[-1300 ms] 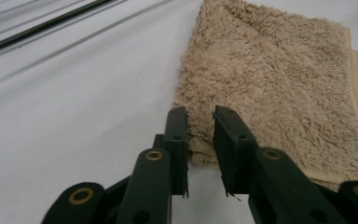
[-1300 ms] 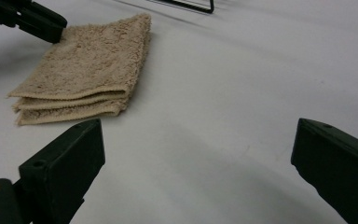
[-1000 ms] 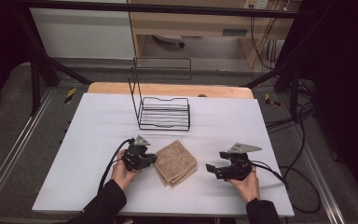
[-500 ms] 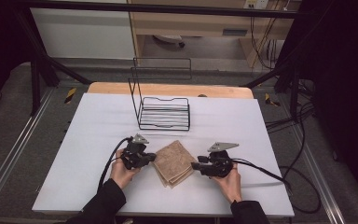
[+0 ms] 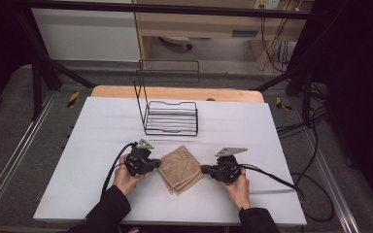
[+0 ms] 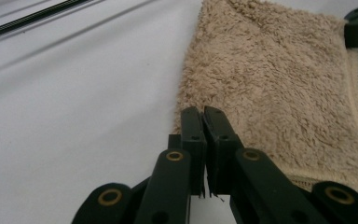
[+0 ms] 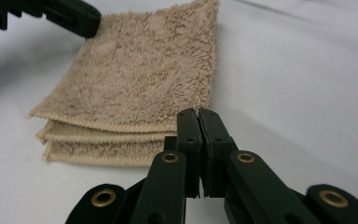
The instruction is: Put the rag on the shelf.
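A folded beige terry towel [image 5: 180, 168] lies on the white table [image 5: 272, 131] near its front edge, turned like a diamond. My left gripper [image 5: 156, 165] is at the towel's left corner, jaws shut with nothing seen between them; its tips [image 6: 203, 112] touch the towel [image 6: 279, 88] at its edge. My right gripper [image 5: 205, 169] is at the right corner, also shut, its tips [image 7: 198, 114] against the top layer of the towel [image 7: 140, 79]. Several stacked folded edges show at the front of the towel in the right gripper view.
A black wire rack [image 5: 170, 116] with a tall back frame stands behind the towel at mid-table. A wooden strip [image 5: 175, 92] runs along the table's far edge. Cables trail from both grippers, the right one [image 5: 277, 177] across the table toward its right edge.
My right gripper has slid left across the table and now meets the towel's right corner. My left gripper has stayed at the left corner.
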`<state>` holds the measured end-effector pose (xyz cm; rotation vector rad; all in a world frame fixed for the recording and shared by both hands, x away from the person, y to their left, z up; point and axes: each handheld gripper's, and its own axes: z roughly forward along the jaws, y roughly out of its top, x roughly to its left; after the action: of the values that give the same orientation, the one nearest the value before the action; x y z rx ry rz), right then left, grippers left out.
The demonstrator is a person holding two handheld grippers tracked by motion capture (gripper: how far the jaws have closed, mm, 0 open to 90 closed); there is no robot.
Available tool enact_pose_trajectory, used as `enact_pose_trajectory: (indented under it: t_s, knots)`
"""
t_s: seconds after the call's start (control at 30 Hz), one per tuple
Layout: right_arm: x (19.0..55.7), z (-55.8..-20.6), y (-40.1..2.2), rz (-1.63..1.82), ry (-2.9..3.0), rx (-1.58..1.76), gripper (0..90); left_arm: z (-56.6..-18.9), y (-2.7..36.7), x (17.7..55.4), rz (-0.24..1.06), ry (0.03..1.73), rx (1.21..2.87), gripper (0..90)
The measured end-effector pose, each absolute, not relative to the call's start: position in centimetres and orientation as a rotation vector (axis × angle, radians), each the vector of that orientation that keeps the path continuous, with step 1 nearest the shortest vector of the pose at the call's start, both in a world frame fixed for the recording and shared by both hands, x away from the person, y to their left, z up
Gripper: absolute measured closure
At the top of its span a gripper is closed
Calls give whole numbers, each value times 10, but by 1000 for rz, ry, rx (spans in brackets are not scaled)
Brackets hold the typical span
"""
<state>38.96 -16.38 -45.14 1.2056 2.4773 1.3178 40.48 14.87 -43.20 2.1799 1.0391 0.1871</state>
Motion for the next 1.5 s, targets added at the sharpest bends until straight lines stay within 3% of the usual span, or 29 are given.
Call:
enact_pose_trajectory:
  t_s: [0.43, 0.57, 0.7, 0.8, 0.9, 1.13, 1.2, 1.27, 1.3, 1.5]
  knots:
    - [388, -438, -156, 1295, 2553, 1163, 885, -429, 166, 385, 120, 1066, 2170, 867]
    - [388, -443, -154, 1264, 2565, 1173, 867, -430, 163, 383, 163, 1071, 2183, 862]
    - [392, -445, -153, 1234, 2557, 1180, 736, -433, 164, 385, 164, 1072, 2177, 832]
    - [393, -438, -156, 1321, 2483, 1184, 627, -429, 167, 388, 194, 1058, 2132, 730]
    - [396, -442, -153, 1338, 2444, 1233, 583, -424, 166, 393, 215, 1042, 2113, 646]
    - [395, -456, -145, 1280, 2462, 1288, 662, -439, 164, 399, 110, 1024, 2197, 701]
    - [395, -458, -144, 1297, 2462, 1292, 743, -439, 165, 398, 93, 1019, 2200, 727]
    - [394, -459, -143, 1305, 2461, 1293, 766, -438, 165, 398, 77, 1021, 2201, 753]
    - [394, -459, -142, 1318, 2461, 1299, 831, -437, 165, 398, 73, 1027, 2206, 817]
    - [400, -445, -141, 1311, 2436, 1259, 865, -432, 163, 390, 68, 1038, 2193, 857]
